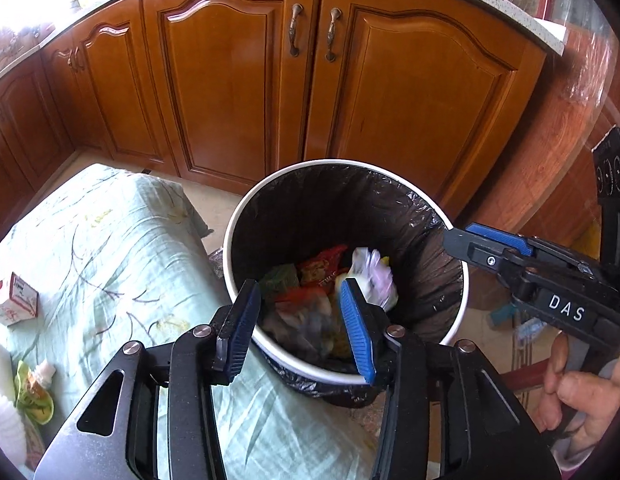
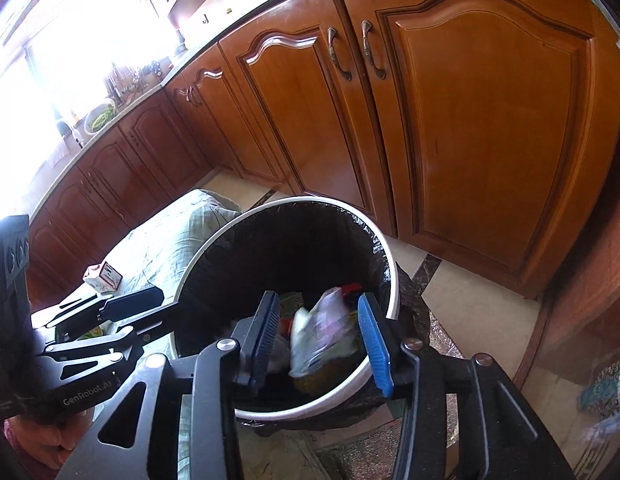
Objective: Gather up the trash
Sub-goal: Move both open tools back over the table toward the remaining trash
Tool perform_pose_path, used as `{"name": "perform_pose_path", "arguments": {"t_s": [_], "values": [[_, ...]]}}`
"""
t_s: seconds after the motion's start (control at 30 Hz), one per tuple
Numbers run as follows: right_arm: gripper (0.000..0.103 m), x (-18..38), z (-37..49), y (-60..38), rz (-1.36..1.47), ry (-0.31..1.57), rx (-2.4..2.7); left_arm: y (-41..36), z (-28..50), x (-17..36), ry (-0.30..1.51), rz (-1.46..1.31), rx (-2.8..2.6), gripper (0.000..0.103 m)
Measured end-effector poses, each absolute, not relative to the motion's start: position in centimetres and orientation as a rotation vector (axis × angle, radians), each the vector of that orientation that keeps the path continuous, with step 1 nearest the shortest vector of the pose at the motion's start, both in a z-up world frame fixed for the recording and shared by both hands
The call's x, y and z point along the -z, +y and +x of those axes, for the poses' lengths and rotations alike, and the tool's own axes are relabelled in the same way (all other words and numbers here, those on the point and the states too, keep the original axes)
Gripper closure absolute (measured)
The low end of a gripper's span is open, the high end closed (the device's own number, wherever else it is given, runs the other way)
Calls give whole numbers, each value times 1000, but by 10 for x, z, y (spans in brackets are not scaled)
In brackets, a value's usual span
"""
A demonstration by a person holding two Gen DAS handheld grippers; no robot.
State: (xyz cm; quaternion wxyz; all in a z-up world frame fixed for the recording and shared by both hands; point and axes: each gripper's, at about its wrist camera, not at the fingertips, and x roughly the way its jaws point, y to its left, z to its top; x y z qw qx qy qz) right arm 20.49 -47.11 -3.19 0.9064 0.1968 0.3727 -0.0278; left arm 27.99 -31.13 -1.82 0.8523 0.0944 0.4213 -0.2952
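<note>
Trash: wrappers and a blurred white bag (image 2: pixel 322 332) lay inside the black-lined bin (image 1: pixel 245 216) on the floor before the wooden cabinets (image 1: pixel 229 80).
Left gripper (image 1: pixel 301 320): hung over the bin's near rim, blue pads parted, nothing pressed between them.
Right gripper (image 2: pixel 322 336): also over the bin, jaws apart; the white bag sat in the gap, blurred and apparently loose, not pinched.
Done: by my reading, several pieces were binned.
Left: a small carton (image 1: pixel 13 300) and a green-yellow wrapper (image 1: pixel 33 396) remained on the pale cloth (image 1: pixel 109 240).
Left view only: the wrapper, and the person's hand (image 1: pixel 582 400) on the right tool.
Right view only: the bright window side and a bowl of greens (image 2: pixel 99 118) on the counter.
</note>
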Motion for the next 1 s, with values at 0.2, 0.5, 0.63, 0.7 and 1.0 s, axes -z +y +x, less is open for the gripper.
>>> {"name": "perform_pose_path", "arguments": {"t_s": [0.2,0.5,0.63,0.7,1.0], "values": [[48,31,181,-458,455,714,48,-274,256,15,864,106,597,60],[36,30,157,-410,507,659,-37,-210,211,18,823,24,489,55],[35,32,156,-386,512,676,-90,-181,196,21,819,-5,450,55],[35,34,158,-374,510,688,-113,-164,190,24,818,-23,421,55],[35,49,159,-325,489,751,-187,-86,172,43,853,-109,306,55]]}}
